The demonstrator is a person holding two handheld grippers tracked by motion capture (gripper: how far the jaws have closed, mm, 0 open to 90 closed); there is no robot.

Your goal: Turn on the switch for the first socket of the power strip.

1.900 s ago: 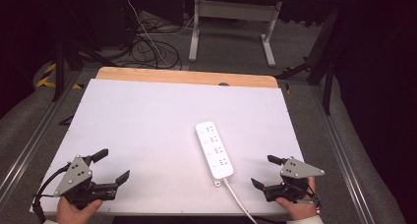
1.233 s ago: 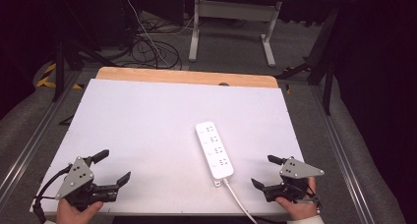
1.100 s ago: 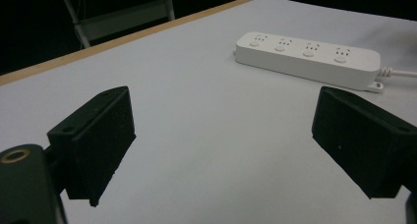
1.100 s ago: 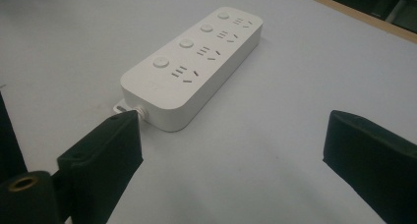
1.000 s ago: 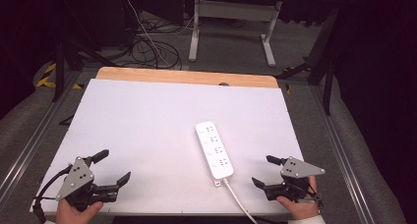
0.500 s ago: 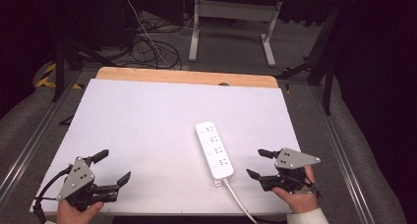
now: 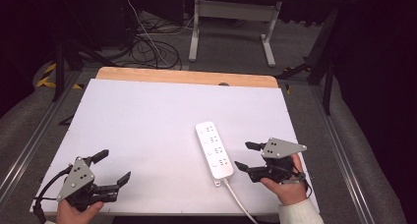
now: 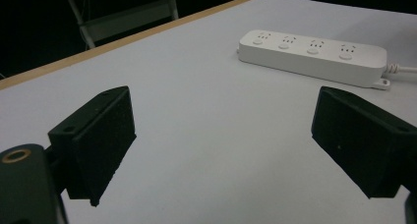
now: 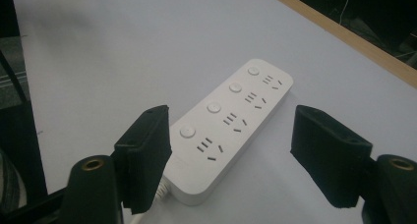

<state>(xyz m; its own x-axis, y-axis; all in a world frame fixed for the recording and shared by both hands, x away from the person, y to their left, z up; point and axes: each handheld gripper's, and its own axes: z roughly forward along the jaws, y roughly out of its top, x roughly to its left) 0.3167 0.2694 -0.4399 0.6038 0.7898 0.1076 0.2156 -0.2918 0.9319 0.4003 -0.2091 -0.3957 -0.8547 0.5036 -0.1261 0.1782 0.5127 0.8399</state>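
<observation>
A: What am I looking at on the table?

B: I'm seeing a white power strip lying flat on the white top, right of the middle and toward the near edge, its four sockets facing up. Its white cord is running off the near end toward the table's front edge.

A: And the right gripper?

B: I'm holding it just beside the strip's near end, on the strip's right, not touching it. Its jaws are standing wide apart with nothing between them. In the right gripper view the strip is lying ahead between the two black jaws — the left one is overlapping the strip's near corner, though I can't tell whether it's touching.

A: The left gripper?

B: I'm keeping it low at the near left corner of the table, well apart from the strip. Its jaws are spread too, holding nothing. In the left gripper view they're framing bare tabletop, and the strip is sitting farther off at the upper right — cord end pointing right.
</observation>
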